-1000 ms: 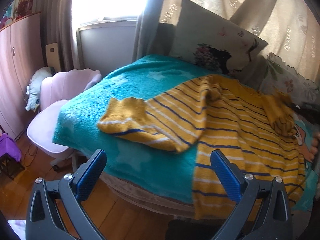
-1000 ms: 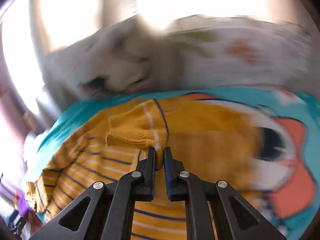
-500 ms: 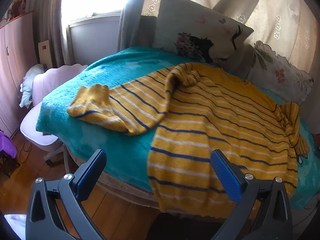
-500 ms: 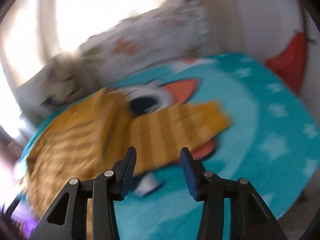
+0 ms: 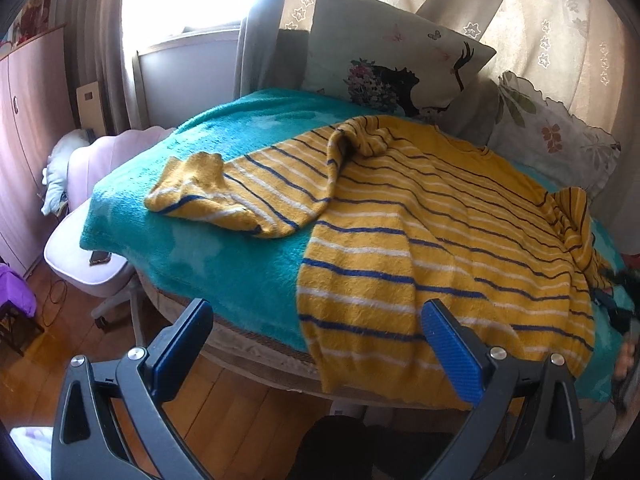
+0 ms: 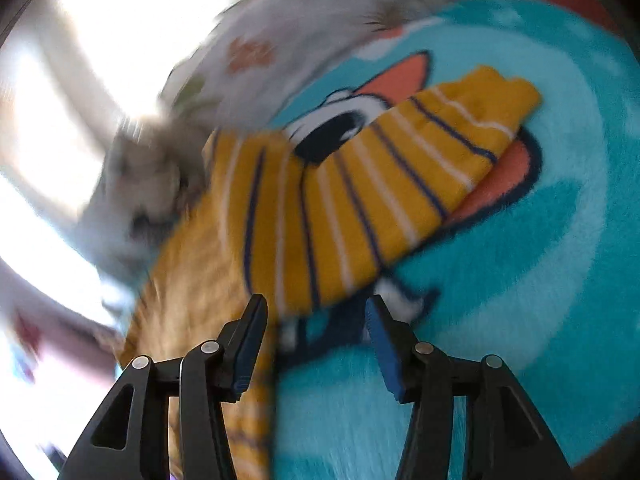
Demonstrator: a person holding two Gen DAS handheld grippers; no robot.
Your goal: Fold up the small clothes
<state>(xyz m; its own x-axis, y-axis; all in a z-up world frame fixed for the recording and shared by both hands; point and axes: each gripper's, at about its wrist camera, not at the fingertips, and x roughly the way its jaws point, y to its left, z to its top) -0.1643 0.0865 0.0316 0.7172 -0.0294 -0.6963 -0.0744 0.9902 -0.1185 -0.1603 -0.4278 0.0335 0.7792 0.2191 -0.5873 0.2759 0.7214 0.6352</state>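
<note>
A yellow sweater with blue and white stripes lies spread on a teal blanket. Its hem hangs over the near edge. One sleeve lies out to the left. My left gripper is open and empty, held off the near edge in front of the hem. In the blurred right wrist view the other sleeve lies out flat on the blanket. My right gripper is open and empty just above the sleeve's base.
Pillows lean against curtains at the far side. A pink chair with a phone on it stands left of the bed. Wooden floor lies below my left gripper. A cartoon face is printed on the blanket.
My right gripper opened and let go of the sleeve cuff; the sleeve now lies stretched out on the blanket. My left gripper stayed open while its view shifted and drew nearer the hem.
</note>
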